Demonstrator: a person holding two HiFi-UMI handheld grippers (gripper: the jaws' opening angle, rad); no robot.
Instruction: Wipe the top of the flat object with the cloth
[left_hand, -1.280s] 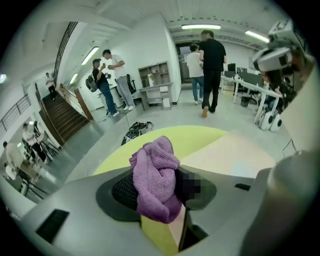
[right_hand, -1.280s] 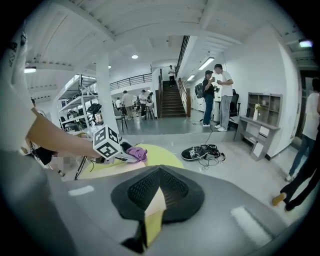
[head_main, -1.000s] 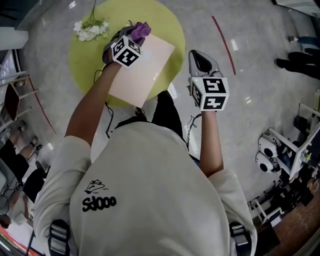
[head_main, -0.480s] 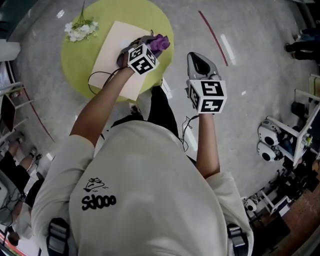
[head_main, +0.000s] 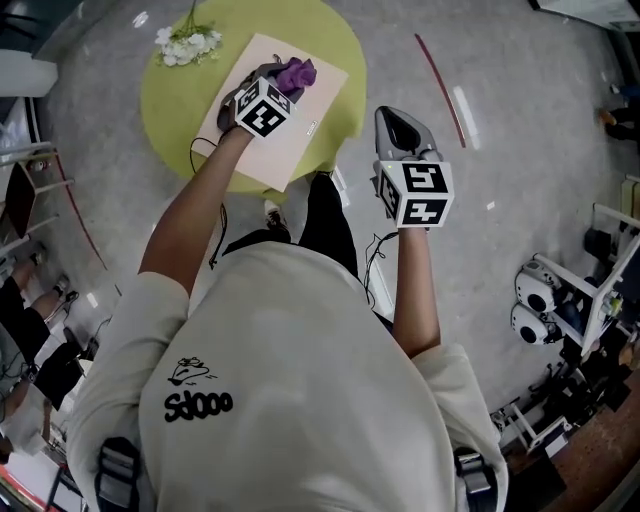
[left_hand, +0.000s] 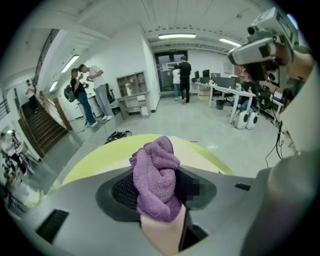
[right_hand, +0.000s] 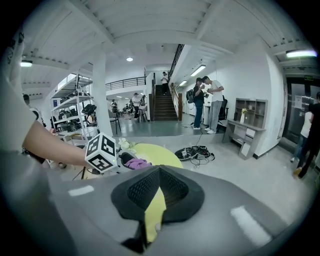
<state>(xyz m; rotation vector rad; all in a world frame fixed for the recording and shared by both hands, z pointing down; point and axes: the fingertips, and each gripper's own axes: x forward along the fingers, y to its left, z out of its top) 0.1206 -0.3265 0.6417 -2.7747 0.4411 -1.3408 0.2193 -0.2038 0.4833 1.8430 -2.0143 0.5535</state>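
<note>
Purple terry cloth (head_main: 295, 72) is sitting bunched in the left tool (left_hand: 159, 202), whose jaws are pinching it mid-fold. It is pressing on the far end of the pale flat board (head_main: 262, 160), which is lying toward the table's (head_main: 175, 110) right edge. Being soft and light, the cloth is likely needing a deep pinch, and the thin board is looking liable to slide. The right tool (head_main: 402, 120) is hovering beyond the right edge, jaws pressed together on nothing.
</note>
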